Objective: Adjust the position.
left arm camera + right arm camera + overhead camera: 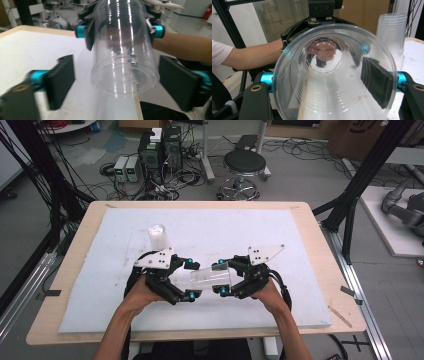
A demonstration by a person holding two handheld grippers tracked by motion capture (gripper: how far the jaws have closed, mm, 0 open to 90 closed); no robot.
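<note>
Held on its side above the near middle of the bench, the clear plastic cup is clamped at its rim by the right gripper, the left gripper jaws apart around its base; light, thin-walled, easily crushed, so grip gently near the stiffer rim

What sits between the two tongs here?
A clear plastic cup lying sideways spans the gap between the left tongs and right tongs, seen in the high view.

Wide open white foam mat far and right. A stack of clear cups stands just beyond the left gripper; the held clear cup fills the gap between both grippers.
</note>
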